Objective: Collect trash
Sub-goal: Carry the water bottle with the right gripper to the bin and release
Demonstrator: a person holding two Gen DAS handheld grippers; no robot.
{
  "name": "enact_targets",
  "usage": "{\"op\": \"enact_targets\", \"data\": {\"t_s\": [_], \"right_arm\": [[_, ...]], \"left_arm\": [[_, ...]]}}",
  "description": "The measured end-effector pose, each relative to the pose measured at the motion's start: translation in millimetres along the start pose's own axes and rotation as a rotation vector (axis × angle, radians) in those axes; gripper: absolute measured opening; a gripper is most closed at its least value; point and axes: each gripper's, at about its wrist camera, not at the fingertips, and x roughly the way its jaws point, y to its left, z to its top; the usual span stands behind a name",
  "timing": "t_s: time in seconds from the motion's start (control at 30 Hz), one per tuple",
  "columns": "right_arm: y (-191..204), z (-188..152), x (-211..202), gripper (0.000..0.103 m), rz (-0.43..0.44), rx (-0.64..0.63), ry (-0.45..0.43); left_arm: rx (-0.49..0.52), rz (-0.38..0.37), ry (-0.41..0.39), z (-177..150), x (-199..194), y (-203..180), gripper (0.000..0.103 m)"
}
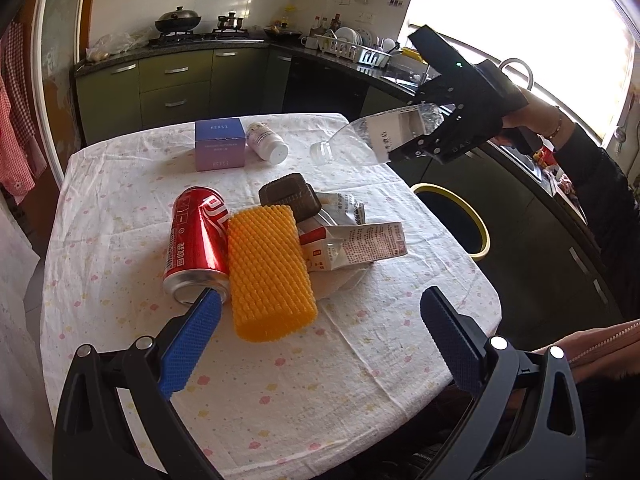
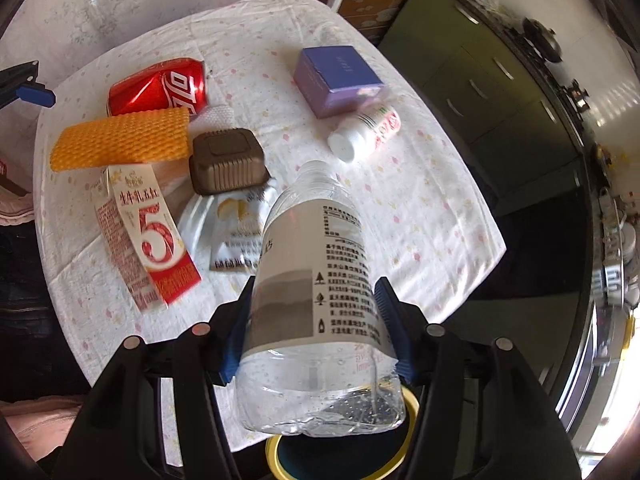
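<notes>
Red can [image 1: 198, 236], orange nubbed sponge [image 1: 270, 274], purple box [image 1: 220, 144] — tablecloth [image 1: 120, 200] white, perhaps pastel-flowered.

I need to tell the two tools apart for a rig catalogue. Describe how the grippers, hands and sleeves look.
The left gripper has glossy black arms with silver round pins and blue studded pads. The right gripper matches it; seen from outside it is an angular black housing with small screws, faint lettering and a green light. The right hand wears a beaded bracelet and a dark sleeve.
</notes>
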Motion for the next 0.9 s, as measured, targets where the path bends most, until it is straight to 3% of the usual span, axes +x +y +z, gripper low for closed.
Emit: {"op": "enact_targets", "data": {"t_s": [0.13, 0.3, 0.53, 0.73, 0.9], "right_arm": [[-12.4, -40.0, -14.4, 0.055, -0.018, 0.092, 0.002], [-30.6, -113.2, -30.0, 0.056, -0.051, 0.255, 0.017], [-48.4, -212.4, -6.8, 0.056, -0.080, 0.467, 0.115], [-56.5, -245.4, 31.1, 0.056, -0.054, 0.563, 0.148], [-67.4, -256.0, 34.8, 0.061, -0.086, 0.648, 0.117]], "left_arm": [[0.023, -0.013, 0.002, -0.6, 0.1, -10.3, 0.098], [0.051, -0.038, 0.012, -0.8, 5.5, -25.0, 0.098], [0.087, -0.063, 0.033, -1.0, 15.0, -43.0, 0.098], [0.106, -0.051, 0.043, 0.1, 16.4, -51.1, 0.098], [0.106, -0.035, 0.047, 1.0, 17.3, -49.6, 0.098]]}}
